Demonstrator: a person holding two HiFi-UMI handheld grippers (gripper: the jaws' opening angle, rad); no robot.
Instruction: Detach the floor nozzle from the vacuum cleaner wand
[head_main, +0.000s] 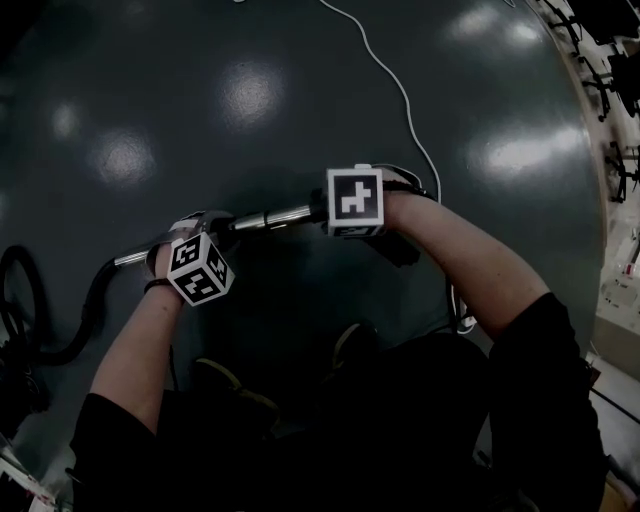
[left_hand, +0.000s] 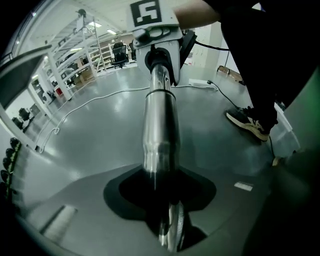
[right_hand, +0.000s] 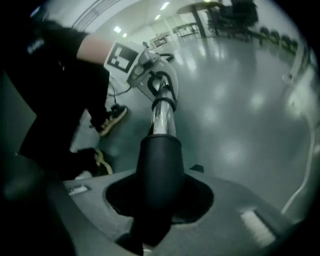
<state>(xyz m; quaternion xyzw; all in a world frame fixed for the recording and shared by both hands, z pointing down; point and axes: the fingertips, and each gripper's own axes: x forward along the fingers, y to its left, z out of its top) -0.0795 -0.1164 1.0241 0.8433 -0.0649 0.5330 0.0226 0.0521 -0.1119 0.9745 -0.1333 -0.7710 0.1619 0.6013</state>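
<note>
On the shiny chrome wand tube (left_hand: 159, 125), left gripper (left_hand: 167, 225) clamps metal; right gripper (right_hand: 150, 220) clenches its black plastic collar (right_hand: 160, 160), apparently for pulling apart.

Glossy dark grey floor (head_main: 250, 90) throughout, with soft patches of reflected ceiling light. A thin white cable (head_main: 395, 85) snakes across it. The left gripper view shows a big open hall: white shelving racks (left_hand: 75, 55) along the left side, a black office chair (left_hand: 119, 52) further back, strip lights (left_hand: 92, 24) overhead. The right gripper view shows more ceiling lights (right_hand: 165, 6) and dark furniture (right_hand: 235, 15) at the far end, too blurred to tell what it is.
</note>
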